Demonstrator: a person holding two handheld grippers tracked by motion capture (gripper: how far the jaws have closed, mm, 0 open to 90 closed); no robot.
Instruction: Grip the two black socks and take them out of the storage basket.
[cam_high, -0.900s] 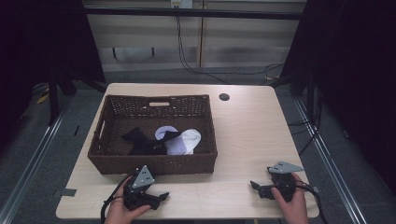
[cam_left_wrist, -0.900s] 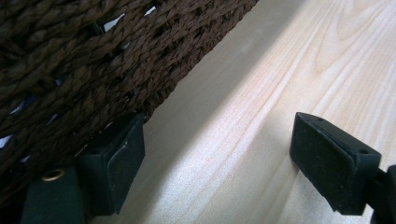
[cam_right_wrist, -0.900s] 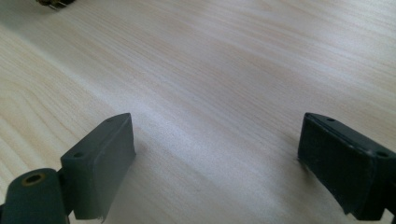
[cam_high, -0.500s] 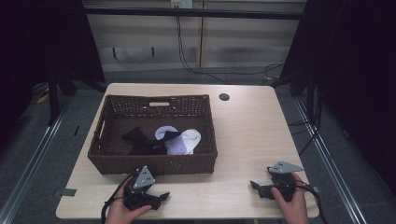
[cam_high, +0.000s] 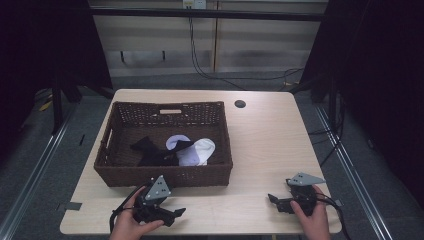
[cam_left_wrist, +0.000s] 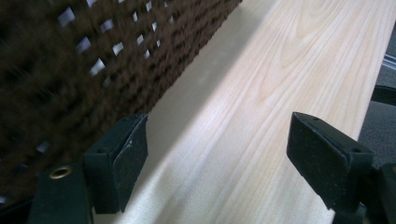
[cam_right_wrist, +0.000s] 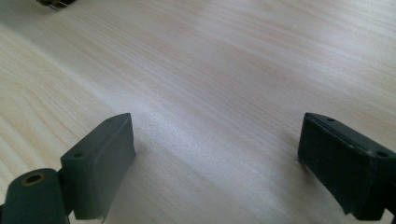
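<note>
High view: socks (cam_high: 172, 150), a dark one and white ones heaped loose in the basket (cam_high: 225, 130), lying up and just right of the left gripper (cam_high: 172, 214), far closer to it than to the right gripper (cam_high: 272, 200). Left gripper view: jaws wide apart on nothing, basket wall just beside one jaw, bare table (cam_left_wrist: 280, 93) between. Right gripper view: jaws spread, empty, over bare table.

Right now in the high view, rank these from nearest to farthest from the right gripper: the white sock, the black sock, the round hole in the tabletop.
From the right gripper:
1. White sock, in the basket's right part.
2. Round hole, near the table's far edge.
3. Black sock, in the basket's left-middle.
</note>
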